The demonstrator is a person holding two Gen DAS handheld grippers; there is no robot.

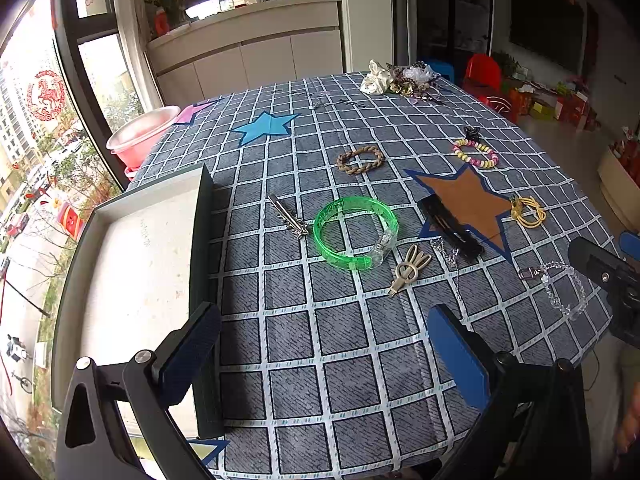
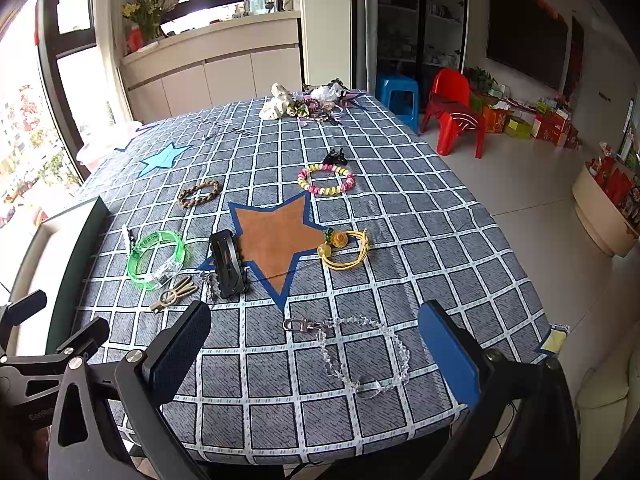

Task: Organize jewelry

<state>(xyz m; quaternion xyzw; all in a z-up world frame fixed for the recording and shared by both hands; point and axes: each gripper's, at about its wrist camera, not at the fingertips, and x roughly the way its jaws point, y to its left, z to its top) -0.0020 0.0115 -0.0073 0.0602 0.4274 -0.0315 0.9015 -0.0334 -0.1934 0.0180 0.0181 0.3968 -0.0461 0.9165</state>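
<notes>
Jewelry lies spread on a grey checked tablecloth point(image 1: 304, 320). A green bangle point(image 1: 355, 232), a silver hair clip point(image 1: 289, 217), a beige bunny clip point(image 1: 409, 269), a black hair clip point(image 1: 450, 226), a braided brown bracelet point(image 1: 360, 159), a pink-yellow bead bracelet point(image 1: 476, 153), a yellow cord bracelet point(image 1: 528, 211) and a clear crystal chain point(image 2: 352, 354) lie there. A white tray point(image 1: 132, 264) sits at the left. My left gripper point(image 1: 324, 356) is open and empty beside the tray. My right gripper point(image 2: 316, 354) is open, empty, above the crystal chain.
A pile of hair ties and flowers point(image 1: 400, 78) lies at the table's far end. A pink basin point(image 1: 140, 136) stands beyond the far left corner. A red chair point(image 2: 454, 110) and a blue stool point(image 2: 398, 92) stand on the floor to the right.
</notes>
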